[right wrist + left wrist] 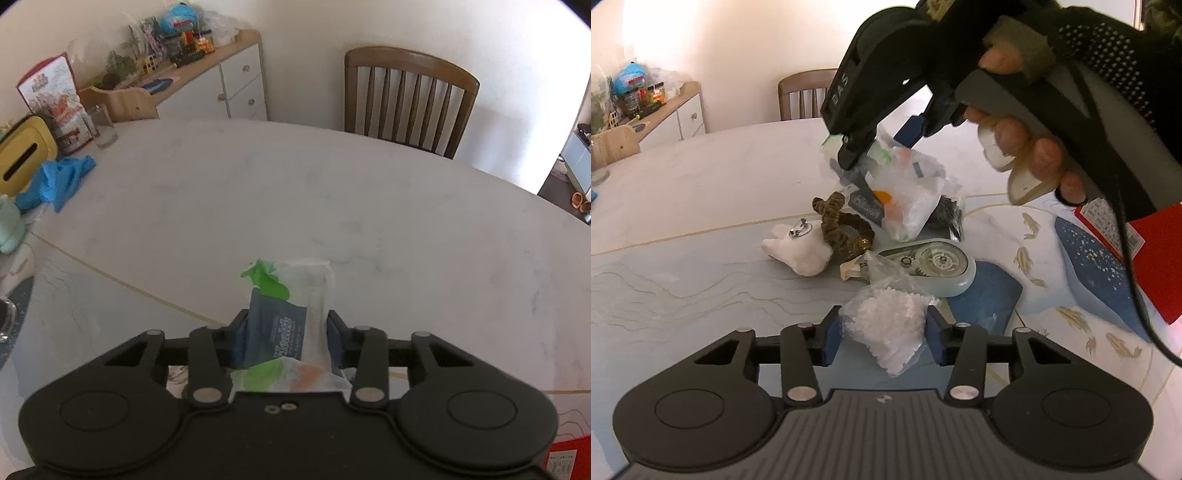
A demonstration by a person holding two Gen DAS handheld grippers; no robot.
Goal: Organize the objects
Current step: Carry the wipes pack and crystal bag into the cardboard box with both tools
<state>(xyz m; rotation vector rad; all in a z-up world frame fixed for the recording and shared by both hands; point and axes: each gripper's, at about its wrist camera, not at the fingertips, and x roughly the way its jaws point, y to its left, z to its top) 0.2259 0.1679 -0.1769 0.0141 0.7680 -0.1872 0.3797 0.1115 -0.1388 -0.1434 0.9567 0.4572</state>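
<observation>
Left wrist view: plush tooth (799, 251), brown scrunchie (846, 230), tape dispenser (934, 266) clustered on counter (701, 192). Left tool (884, 332) pinches bead bag (886, 325) just before dispenser; right tool (882, 147) pinches packet bag (912, 192) behind it, likely for sorting.

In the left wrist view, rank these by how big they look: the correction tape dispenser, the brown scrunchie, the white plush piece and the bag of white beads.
1. Correction tape dispenser
2. Bag of white beads, though nearest the camera, so unsure
3 and 4. White plush piece and brown scrunchie look alike; not ranked
</observation>
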